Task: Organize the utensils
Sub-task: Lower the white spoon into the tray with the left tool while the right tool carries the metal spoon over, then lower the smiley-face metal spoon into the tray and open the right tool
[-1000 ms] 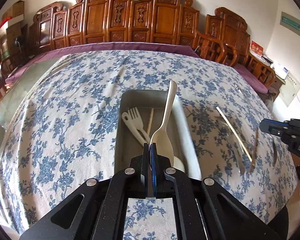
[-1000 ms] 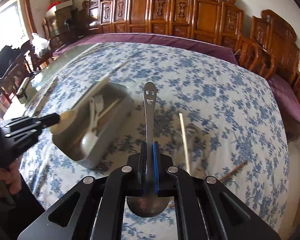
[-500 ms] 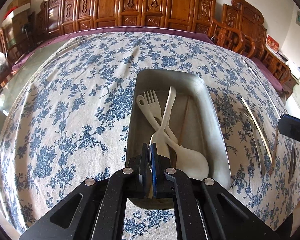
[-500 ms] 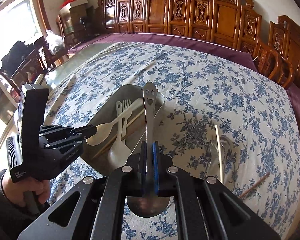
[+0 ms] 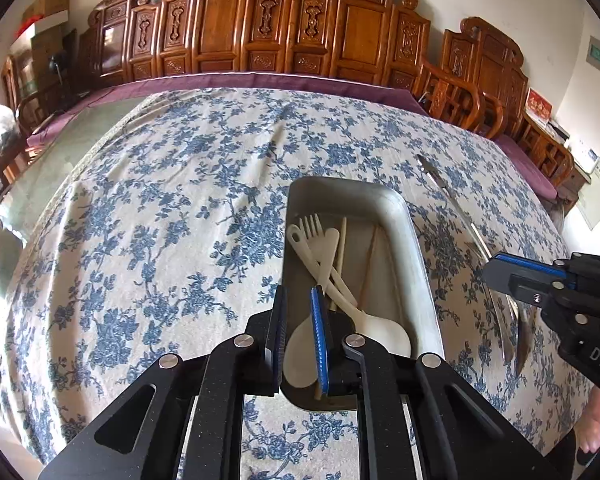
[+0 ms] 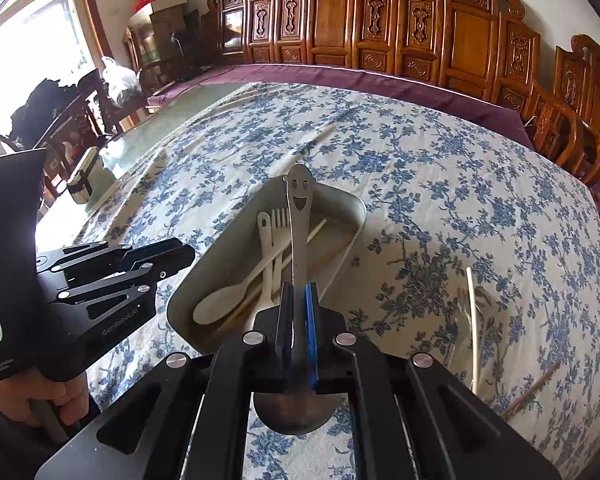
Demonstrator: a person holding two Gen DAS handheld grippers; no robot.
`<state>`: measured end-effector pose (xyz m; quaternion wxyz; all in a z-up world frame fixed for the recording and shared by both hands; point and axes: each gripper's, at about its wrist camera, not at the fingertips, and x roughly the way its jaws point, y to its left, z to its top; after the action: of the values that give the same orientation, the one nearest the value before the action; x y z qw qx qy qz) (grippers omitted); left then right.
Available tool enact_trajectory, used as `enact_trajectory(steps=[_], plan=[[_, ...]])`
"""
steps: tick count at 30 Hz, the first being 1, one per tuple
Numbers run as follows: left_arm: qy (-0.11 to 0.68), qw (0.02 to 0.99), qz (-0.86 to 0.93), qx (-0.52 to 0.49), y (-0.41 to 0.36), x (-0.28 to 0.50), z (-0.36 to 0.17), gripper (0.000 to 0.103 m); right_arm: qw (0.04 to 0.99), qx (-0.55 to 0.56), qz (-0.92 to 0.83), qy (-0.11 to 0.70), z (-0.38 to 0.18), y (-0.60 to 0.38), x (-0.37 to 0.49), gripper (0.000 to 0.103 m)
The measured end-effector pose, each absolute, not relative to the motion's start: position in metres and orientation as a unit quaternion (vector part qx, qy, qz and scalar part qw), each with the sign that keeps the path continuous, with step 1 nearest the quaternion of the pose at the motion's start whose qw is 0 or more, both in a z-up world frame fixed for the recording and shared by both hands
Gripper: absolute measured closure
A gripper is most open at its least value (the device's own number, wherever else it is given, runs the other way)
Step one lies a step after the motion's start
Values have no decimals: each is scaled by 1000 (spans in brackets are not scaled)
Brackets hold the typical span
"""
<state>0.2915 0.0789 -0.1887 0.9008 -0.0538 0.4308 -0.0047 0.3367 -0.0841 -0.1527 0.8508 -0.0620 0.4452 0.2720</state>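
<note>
Metal spoon [image 6: 298,264] bowl half hidden behind right gripper [image 6: 298,316] fingers

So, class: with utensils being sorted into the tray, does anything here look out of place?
Yes. A pale chopstick, a fork and a brown chopstick lie loose on the floral tablecloth, outside the metal tray. The right gripper holds a smiley-handled metal spoon over the tray, not yet in it.

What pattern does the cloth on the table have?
The tablecloth is off-white with a blue floral print, seen best in the right wrist view.
</note>
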Motion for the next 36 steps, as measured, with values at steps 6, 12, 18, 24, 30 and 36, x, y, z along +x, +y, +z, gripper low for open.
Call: enact_trajectory(steps=[6,12,18,24,30,36], plan=[[426,902,3,-65,94,291,-182,92,848,-50,279,448,-157,-69,346,96],[420,905,6,-68,100,291,-177,86,844,-35,281,455,-168,-55,357,96],[416,907,9,-70,106,289,-173,84,837,-34,278,470,-189,-44,366,96],[415,907,10,-70,107,290,-173,84,831,-39,275,482,-208,-35,370,96],[417,906,10,-65,104,290,-174,84,826,-41,276,490,-221,-33,372,96],[418,906,9,-61,102,291,-175,84,826,-40,273,491,-224,-37,373,95]])
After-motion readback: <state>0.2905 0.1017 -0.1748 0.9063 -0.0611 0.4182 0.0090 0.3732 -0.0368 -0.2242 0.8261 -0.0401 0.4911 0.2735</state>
